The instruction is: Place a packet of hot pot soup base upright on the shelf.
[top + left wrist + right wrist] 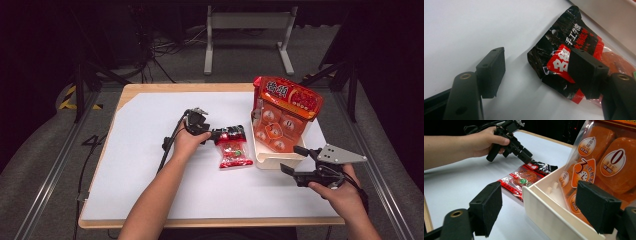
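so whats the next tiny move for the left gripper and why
Probably close the left gripper on the small red packet's black top edge. Its jaws stand open, one pad over that edge, the other on the bare white table, and the packet lies flat beside the cream tray. The right gripper waits open at the tray's near corner.

a small red and black packet (235,148) is seen lying flat on the white surface (150,150), just left of a cream tray (267,161). its black top edge (556,45), printed with white characters and punched with a hole, is pointed toward the left tool (216,134), whose jaws are spread with one over that edge. a large orange bag (282,117) with a red top is stood upright, leaning, in the tray. round labels are printed on its front.
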The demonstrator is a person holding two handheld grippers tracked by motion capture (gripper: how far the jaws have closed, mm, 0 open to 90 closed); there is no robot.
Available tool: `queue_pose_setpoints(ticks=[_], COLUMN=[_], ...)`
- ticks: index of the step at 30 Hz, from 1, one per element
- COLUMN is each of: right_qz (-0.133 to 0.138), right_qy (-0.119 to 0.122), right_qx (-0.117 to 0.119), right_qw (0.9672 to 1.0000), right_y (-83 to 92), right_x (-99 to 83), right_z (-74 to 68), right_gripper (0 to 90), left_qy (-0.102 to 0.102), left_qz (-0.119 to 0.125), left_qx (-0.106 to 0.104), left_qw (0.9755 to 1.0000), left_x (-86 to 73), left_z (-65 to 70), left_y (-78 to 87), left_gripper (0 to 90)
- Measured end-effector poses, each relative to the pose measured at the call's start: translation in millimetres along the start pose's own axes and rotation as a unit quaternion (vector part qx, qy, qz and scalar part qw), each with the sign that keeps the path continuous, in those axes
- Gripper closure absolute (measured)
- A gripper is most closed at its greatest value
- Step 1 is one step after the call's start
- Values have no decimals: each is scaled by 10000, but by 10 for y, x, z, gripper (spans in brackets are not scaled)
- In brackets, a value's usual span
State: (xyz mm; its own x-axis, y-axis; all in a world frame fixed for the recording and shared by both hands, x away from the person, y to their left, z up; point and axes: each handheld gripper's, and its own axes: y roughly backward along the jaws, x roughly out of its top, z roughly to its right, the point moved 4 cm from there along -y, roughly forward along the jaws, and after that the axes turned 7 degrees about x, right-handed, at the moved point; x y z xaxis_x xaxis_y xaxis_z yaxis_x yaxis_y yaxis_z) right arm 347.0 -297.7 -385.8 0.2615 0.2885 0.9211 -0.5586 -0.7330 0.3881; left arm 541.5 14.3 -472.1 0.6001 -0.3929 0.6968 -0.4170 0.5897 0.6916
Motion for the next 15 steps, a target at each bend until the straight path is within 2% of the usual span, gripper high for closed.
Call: queue_pose_setpoints(ticks=[6,10,15], right_qz=[-23,-28,-46], right_qy=[3,-2,3], right_qx=[2,-6,-1], right_qw=[10000,10000,10000], right_y=[-9,-3,-12], right_x=[-11,-20,-26], right_z=[-3,-3,-4], right_gripper=[221,221,221], left_qy=[58,98,26], left_qz=[-49,-43,-41], left_qx=[-17,-331,-433], left_qw=[10000,9994,9991], left_x=[24,14,13], left_z=[30,53,109], left_y=[-32,-29,-47], left_gripper=[305,357,384])
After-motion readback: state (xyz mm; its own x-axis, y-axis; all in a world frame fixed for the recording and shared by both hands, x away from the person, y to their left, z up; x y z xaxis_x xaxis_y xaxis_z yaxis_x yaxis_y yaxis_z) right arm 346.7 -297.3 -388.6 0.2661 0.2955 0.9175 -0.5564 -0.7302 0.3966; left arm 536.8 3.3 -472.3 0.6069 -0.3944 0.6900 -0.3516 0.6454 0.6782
